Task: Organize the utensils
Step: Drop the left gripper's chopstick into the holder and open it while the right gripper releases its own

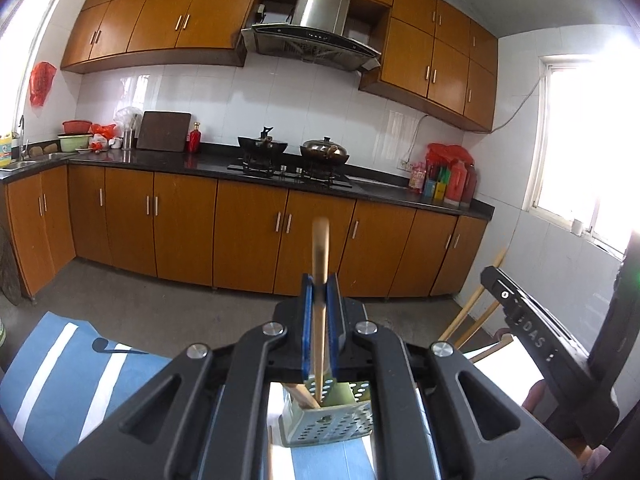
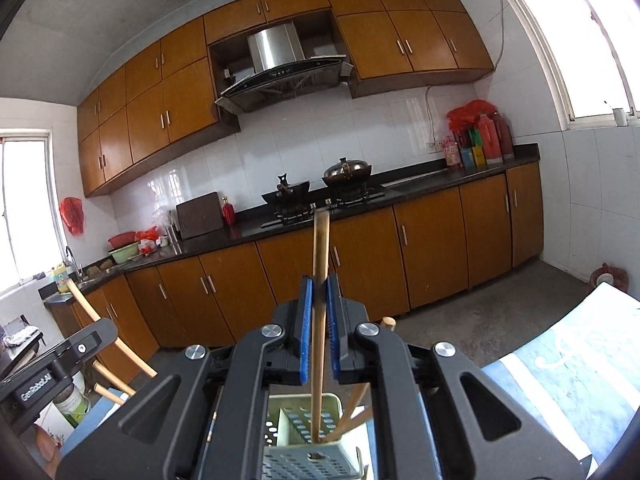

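Left gripper (image 1: 320,300) fills the bottom of its view, blue pads (image 1: 307,312) clamped on a wooden chopstick (image 1: 320,264). Stick runs upright between the pads; upper end is blurred, lower end drops into the perforated green utensil holder (image 1: 336,424) right below the gripper.

Holder contents, left view: the held stick plus one more wooden stick (image 1: 301,396) leaning to the holder's left corner. Gripper body covers most of the holder's rim.

Right gripper (image 2: 318,304), same picture: pads closed on another chopstick (image 2: 320,248), near vertical, bottom end inside the same holder (image 2: 304,420). Two or three loose sticks (image 2: 352,404) lean toward its right side; exact count unclear, the gripper body cuts them off. Holder has an inner divider, so at least two compartments. Cannot tell how the sticks split between them.

Holder sits on a table with a blue-and-white striped cloth (image 1: 60,380). Table edges are out of frame.

Each camera catches the other gripper at the frame edge, partly cropped. More wooden sticks (image 1: 476,300) show beside it; what carries them is hidden. Background: kitchen cabinets, stove with two pots (image 1: 294,148), well apart from the table.
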